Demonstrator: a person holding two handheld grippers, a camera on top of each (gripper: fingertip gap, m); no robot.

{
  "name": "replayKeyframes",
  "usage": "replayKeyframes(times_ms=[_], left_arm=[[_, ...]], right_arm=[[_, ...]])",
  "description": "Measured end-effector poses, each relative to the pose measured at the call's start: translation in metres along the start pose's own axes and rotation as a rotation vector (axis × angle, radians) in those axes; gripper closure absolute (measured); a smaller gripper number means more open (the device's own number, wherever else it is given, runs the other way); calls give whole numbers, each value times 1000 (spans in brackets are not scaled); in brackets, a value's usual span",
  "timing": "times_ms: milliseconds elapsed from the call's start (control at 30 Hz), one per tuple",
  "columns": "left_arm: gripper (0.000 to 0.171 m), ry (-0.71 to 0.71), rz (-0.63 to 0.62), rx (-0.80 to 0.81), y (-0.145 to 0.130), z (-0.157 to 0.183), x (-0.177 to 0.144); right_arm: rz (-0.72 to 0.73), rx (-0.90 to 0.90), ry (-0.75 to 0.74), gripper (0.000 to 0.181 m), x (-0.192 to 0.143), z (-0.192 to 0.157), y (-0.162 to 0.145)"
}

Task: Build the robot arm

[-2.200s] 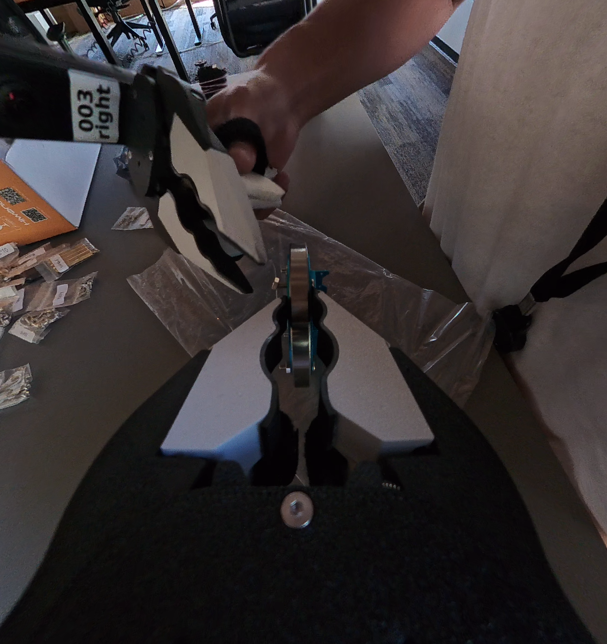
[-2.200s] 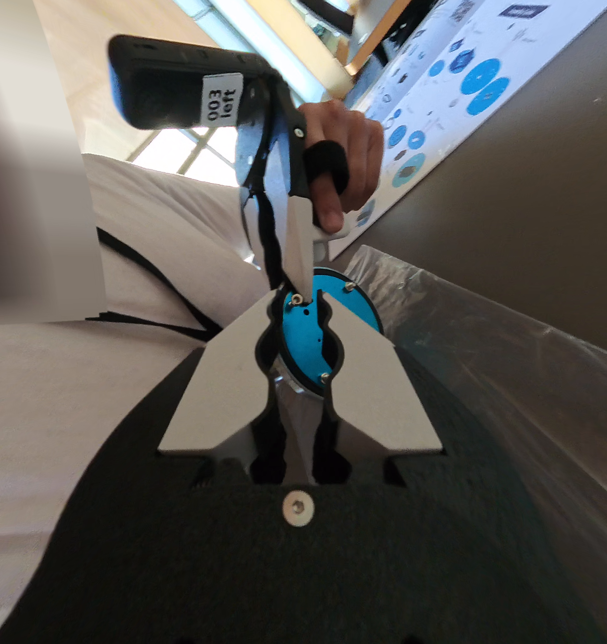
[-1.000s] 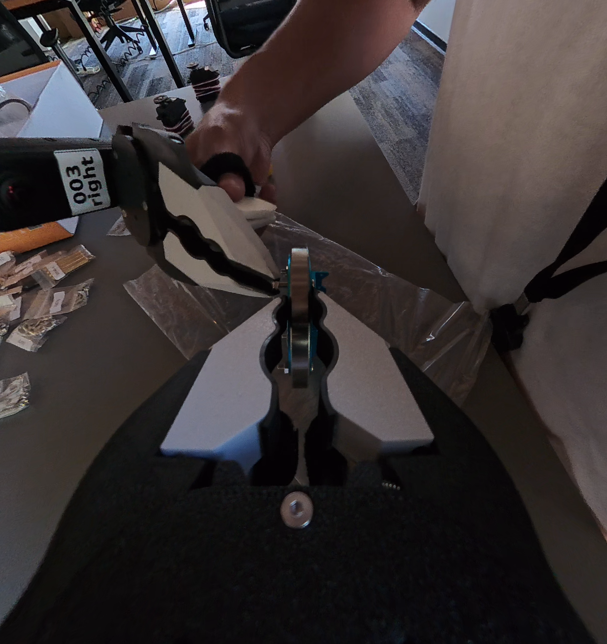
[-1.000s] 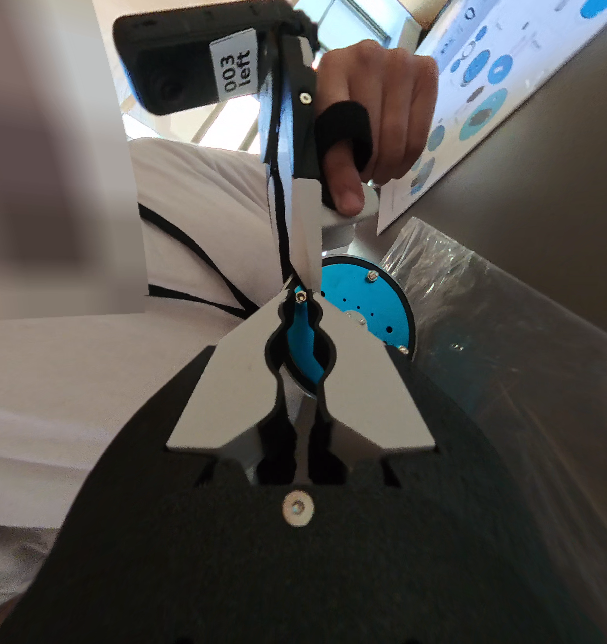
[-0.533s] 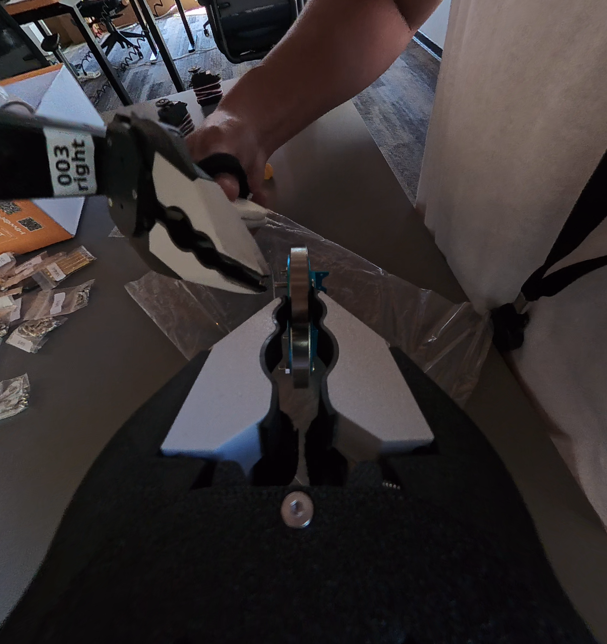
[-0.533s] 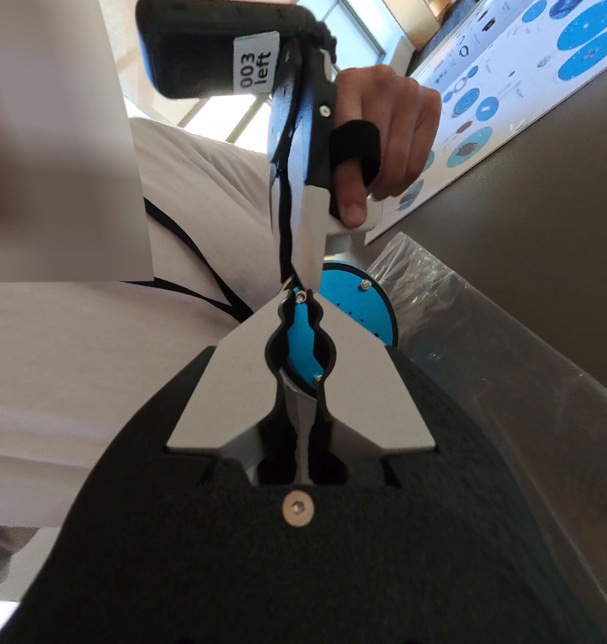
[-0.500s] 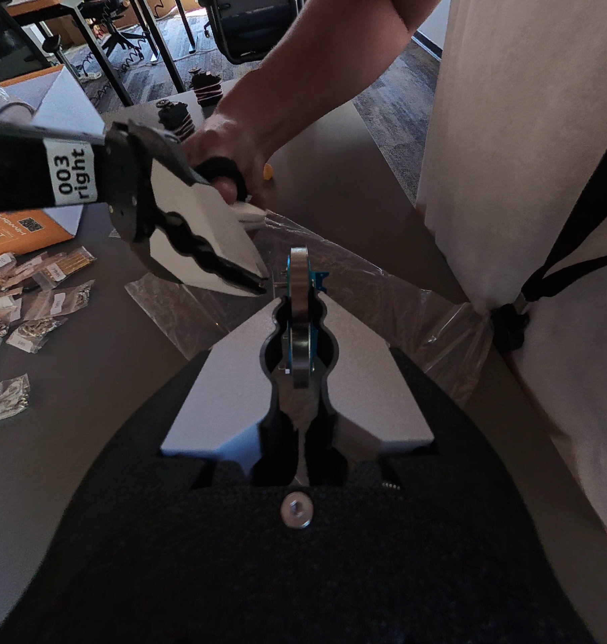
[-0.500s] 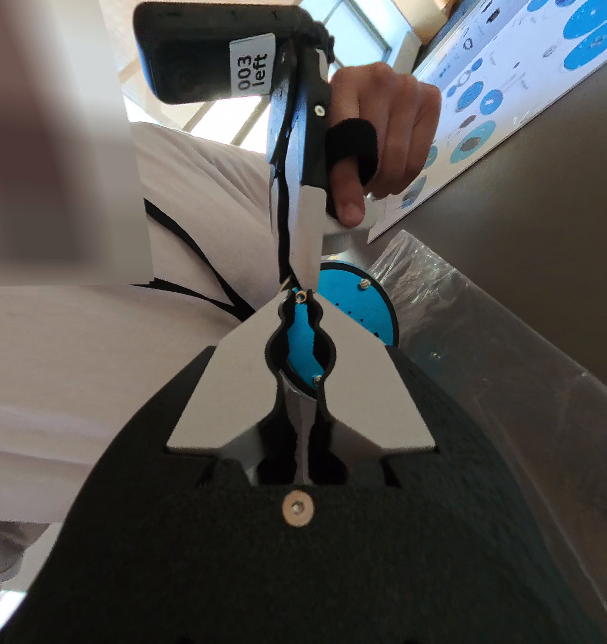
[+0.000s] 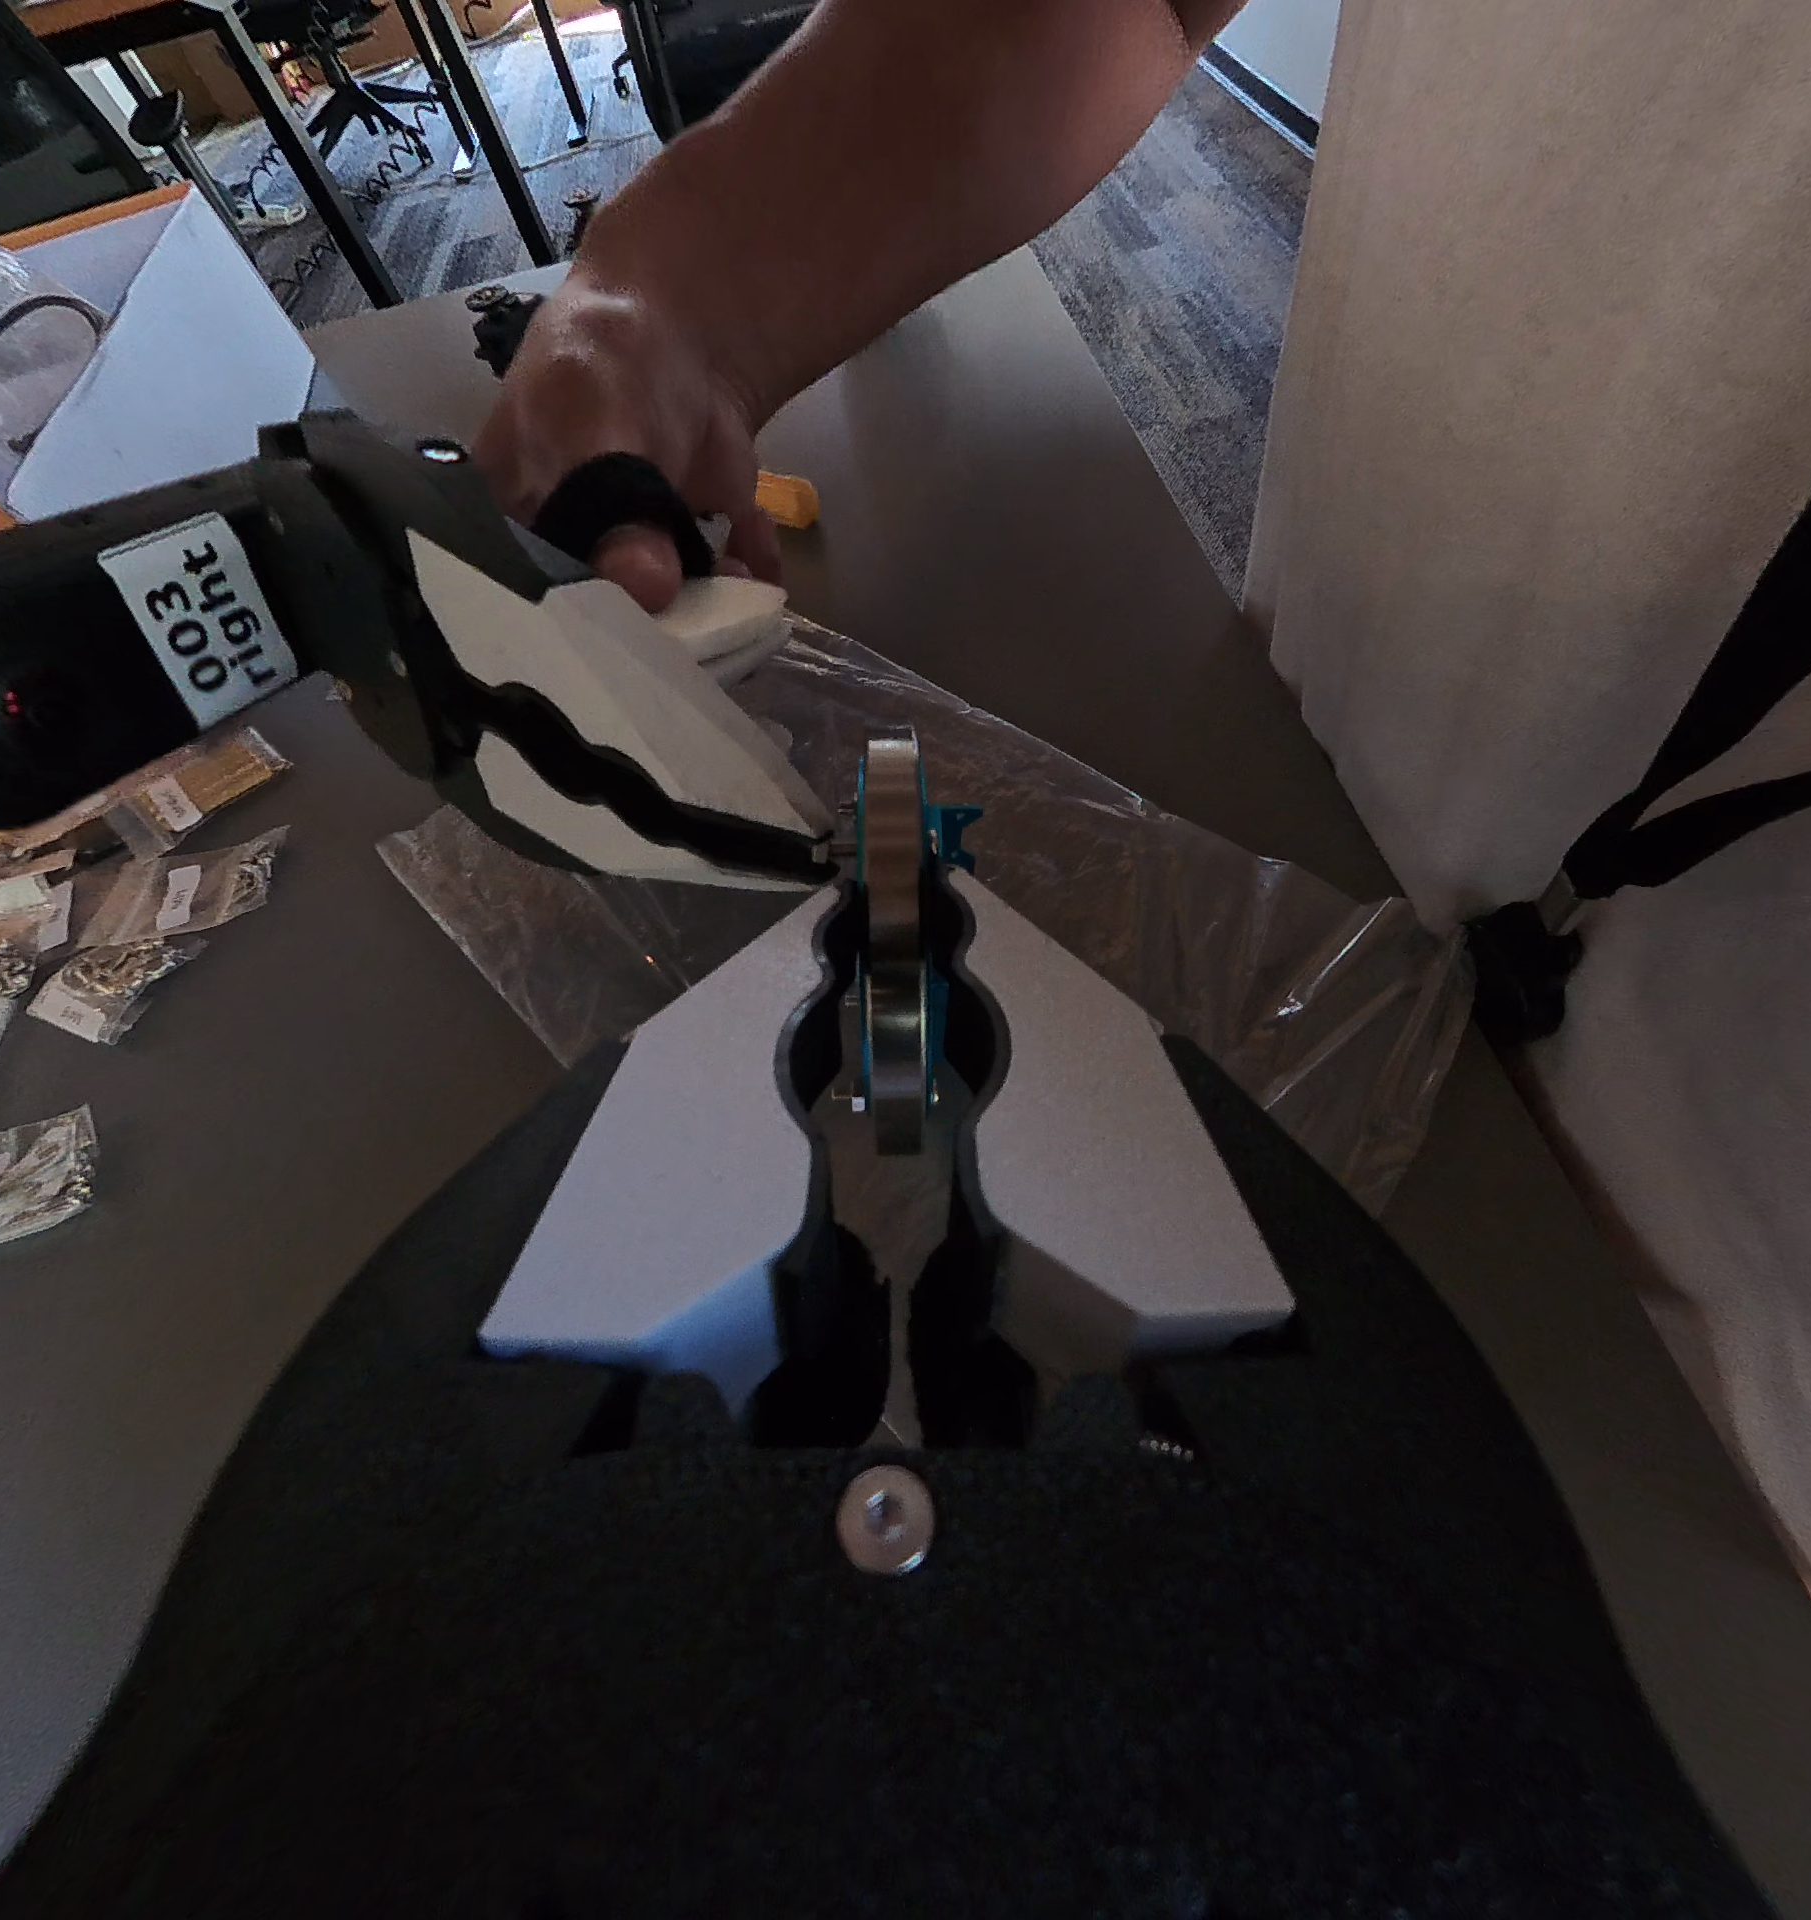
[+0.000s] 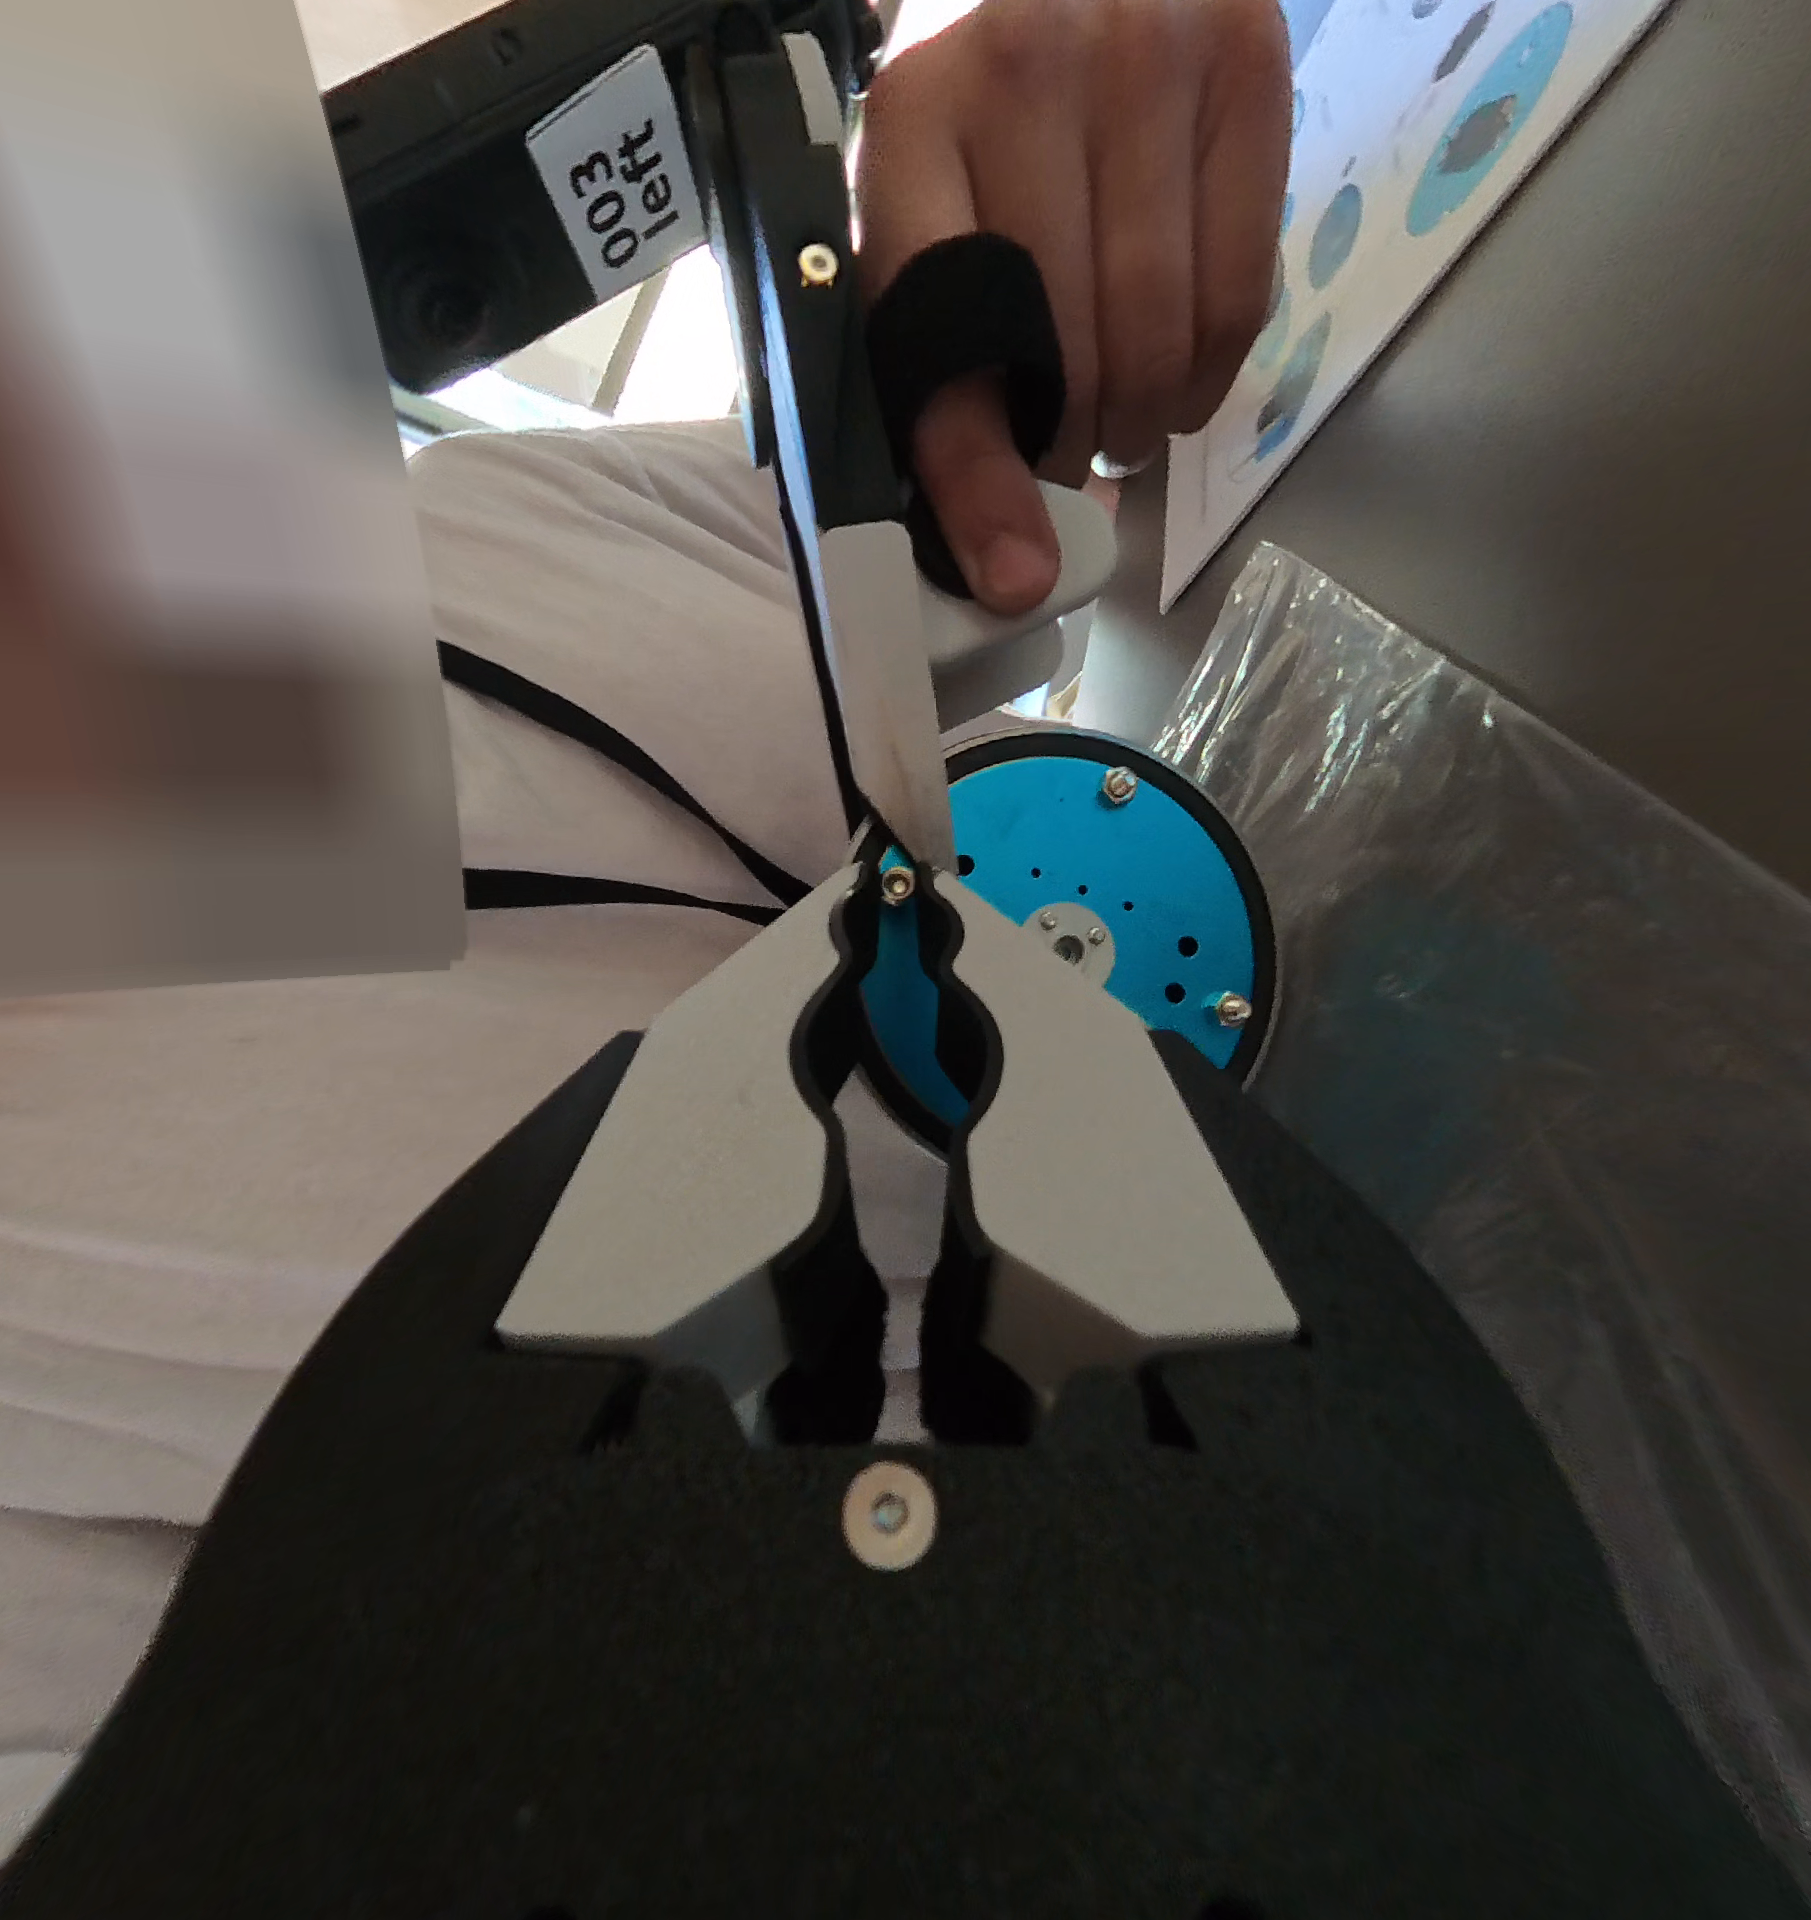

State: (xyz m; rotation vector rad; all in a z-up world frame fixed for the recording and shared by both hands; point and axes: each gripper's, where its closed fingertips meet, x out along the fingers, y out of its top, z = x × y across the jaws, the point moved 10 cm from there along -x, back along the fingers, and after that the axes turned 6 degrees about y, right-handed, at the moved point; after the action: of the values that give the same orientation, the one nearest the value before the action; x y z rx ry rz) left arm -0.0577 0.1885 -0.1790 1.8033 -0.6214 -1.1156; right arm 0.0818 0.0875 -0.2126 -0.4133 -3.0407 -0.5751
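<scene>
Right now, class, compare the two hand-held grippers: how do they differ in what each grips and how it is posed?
The left hand-held gripper clamps the blue disc edge-on across its rim; the right hand-held gripper pinches only a small nut on the disc's face.
The left one's fingers hold deep over the rim; the right one meets the disc with just its tips, coming in from the side.
Both are shut, with white fingers and black bodies.

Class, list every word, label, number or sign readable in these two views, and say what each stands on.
The wording is not quoted here; these things carry it:
White rectangular sticker on the right gripper, on its black camera body: legible.
Second white sticker on the left gripper, also on its camera body: legible.
White labels on small clear plastic bags: too small.
White paper sheet with blue circles: print blurred.
</scene>
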Motion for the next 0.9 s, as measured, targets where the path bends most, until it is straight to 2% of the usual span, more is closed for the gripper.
replayKeyframes(times_ms=[200, 300, 500, 600, 767, 900], left_arm=[[159, 2, -4, 1, 1, 0, 1], [159, 5, -5, 5, 1, 1, 0], [159, 7, -6, 6, 1, 1, 0], [159, 8, -5, 5, 1, 1, 0], [159, 9, 2, -12, 0, -1, 0], [159, 13, 2, -21, 0, -1, 1]], right_arm=[[8, 18, -152, 176, 1, -15, -2], [5, 13, -162, 170, 2, -19, -4], [-1, 4, -165, 170, 0, -21, -6], [-9, -36, -213, 171, -7, -19, -7], [97, -351, -274, 172, -5, -28, -12], [268, -311, -324, 172, -3, -33, -18]])
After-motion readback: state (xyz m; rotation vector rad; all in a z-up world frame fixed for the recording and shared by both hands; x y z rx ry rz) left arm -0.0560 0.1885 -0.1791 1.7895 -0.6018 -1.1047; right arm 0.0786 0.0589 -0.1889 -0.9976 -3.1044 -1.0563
